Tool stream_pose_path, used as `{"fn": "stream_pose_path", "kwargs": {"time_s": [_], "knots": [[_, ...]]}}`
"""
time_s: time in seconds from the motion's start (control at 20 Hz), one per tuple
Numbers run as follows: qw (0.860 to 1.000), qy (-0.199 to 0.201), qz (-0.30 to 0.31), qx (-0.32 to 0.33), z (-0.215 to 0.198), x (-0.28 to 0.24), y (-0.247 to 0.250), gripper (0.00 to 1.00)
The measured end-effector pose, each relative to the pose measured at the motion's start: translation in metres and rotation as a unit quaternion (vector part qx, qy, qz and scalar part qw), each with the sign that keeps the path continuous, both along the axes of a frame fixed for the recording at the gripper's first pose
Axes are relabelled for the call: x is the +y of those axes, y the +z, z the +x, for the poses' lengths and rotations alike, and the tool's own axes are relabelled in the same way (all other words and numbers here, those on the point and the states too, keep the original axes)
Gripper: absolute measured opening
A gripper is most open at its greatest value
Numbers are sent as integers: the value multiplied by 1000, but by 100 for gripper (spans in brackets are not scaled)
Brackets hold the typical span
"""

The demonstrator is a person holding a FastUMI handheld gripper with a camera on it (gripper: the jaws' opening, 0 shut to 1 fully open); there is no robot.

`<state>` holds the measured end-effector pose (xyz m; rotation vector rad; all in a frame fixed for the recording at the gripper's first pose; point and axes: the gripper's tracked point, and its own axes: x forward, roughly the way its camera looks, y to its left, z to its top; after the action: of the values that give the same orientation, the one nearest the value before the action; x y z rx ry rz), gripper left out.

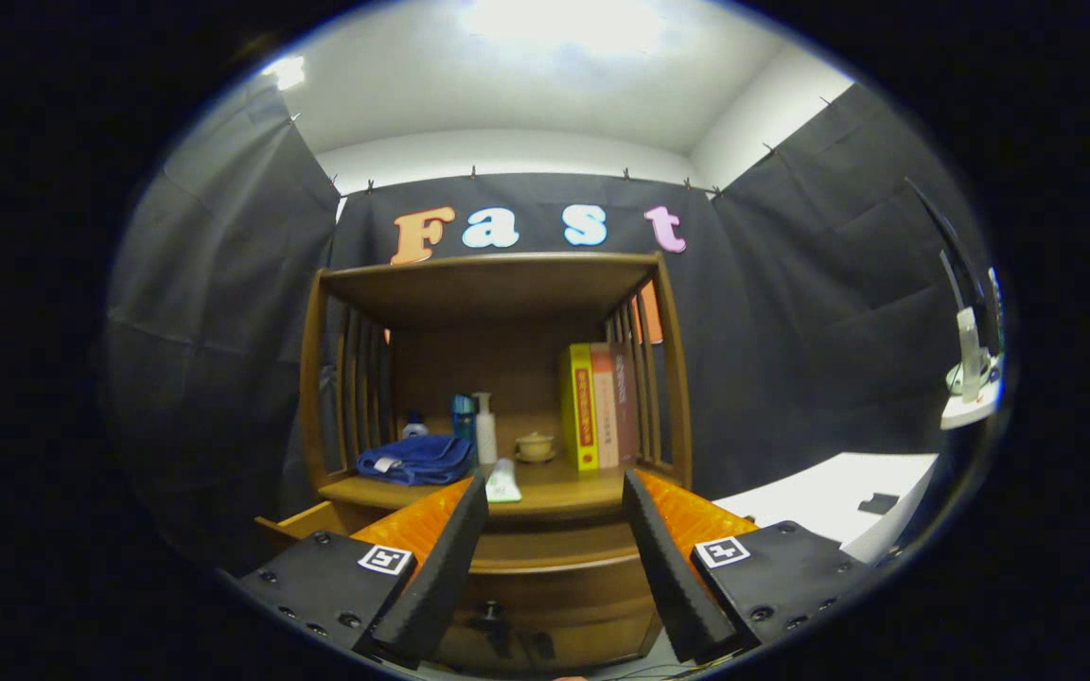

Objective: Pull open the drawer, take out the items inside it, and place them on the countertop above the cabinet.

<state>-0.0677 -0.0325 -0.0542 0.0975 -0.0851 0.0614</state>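
Between our gripper's [554, 567] spread, empty fingers we see the pulled-out wooden drawer [545, 591]; beyond, on the wooden cabinet's countertop [564, 487], lie a folded blue towel [415, 460] and a white tube [503, 482].

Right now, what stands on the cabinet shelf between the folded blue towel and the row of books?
In the gripper view, between the blue towel and the books stand a blue bottle, a white pump bottle and a small lidded cup. The gripper hangs open, holding nothing.

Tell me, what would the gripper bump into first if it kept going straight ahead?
Probably the cabinet's countertop edge. The gripper is open and holds nothing; the white tube lies just past that edge, though depth is hard to judge.
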Motion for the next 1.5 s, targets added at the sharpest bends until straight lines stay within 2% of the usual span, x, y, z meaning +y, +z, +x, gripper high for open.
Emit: {"fn": "stream_pose_path", "kwargs": {"time_s": [0.1, 0.2, 0.3, 0.45, 0.65, 0.85, 0.9, 1.1, 1.5], "knots": [[999, 9, -25, 24, 11, 18, -44, 94], [999, 16, -24, 46, 16, 33, -77, 94], [998, 24, -20, 57, 25, 44, -94, 94], [996, 34, -47, 64, 32, 55, -109, 94], [995, 44, -47, 73, 34, 67, -121, 98], [994, 36, -43, 90, 50, 64, -130, 97], [994, 51, -31, 95, 51, 71, -132, 97], [994, 54, -30, 86, 52, 67, -125, 95], [991, 59, -32, 116, 99, 72, -122, 96]]}}
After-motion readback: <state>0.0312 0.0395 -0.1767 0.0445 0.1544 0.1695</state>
